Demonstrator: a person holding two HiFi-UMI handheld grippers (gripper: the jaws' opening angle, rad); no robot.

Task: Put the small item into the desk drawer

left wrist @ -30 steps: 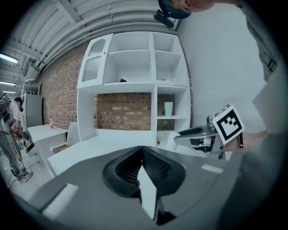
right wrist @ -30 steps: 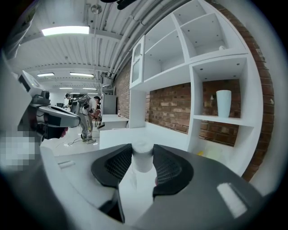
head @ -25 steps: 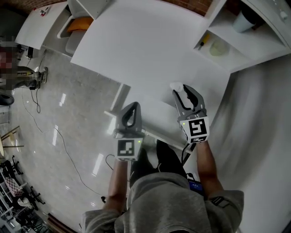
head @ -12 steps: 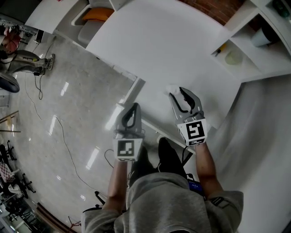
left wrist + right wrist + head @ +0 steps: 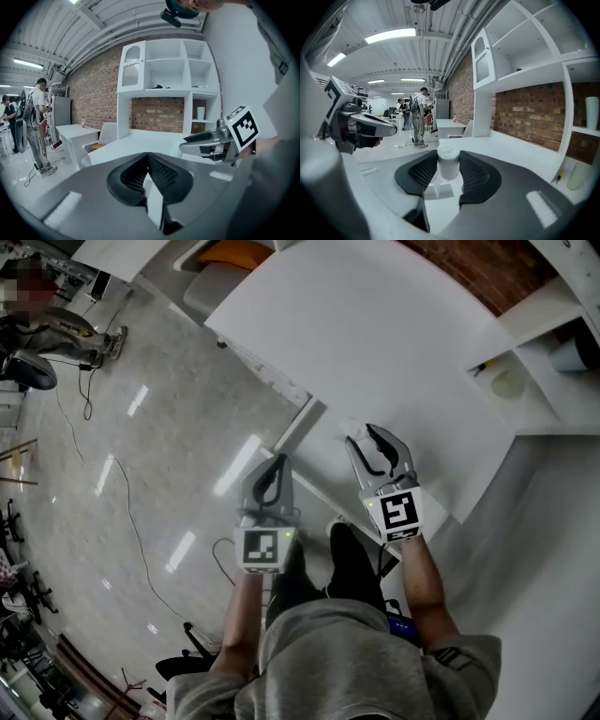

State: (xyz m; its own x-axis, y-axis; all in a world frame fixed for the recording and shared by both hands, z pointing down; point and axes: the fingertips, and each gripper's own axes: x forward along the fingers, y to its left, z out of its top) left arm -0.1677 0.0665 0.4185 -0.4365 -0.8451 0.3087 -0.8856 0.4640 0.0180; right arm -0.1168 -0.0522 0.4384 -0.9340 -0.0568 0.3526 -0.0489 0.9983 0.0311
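The small item [image 5: 357,428] is a short white cylinder, seen standing upright between the pads in the right gripper view [image 5: 448,163]. My right gripper [image 5: 364,435] is shut on it, above the near part of the white desk [image 5: 375,324]. A white drawer [image 5: 319,476] looks pulled out under the desk's near edge, below and between the two grippers. My left gripper [image 5: 275,462] hangs to the left of the drawer's corner, over the floor. It is shut, its tips meet [image 5: 148,157], and it holds nothing.
A white shelf unit [image 5: 534,352] at the right of the desk holds a cup [image 5: 574,354] and a pale round thing [image 5: 507,383]. A chair with an orange seat [image 5: 236,253] stands at the desk's far end. Cables lie on the glossy floor [image 5: 112,484]. People stand far off [image 5: 35,126].
The head view has swung, so the desk and shelf slide up and to the right. Both grippers keep their spacing, and the right one still holds the white item.
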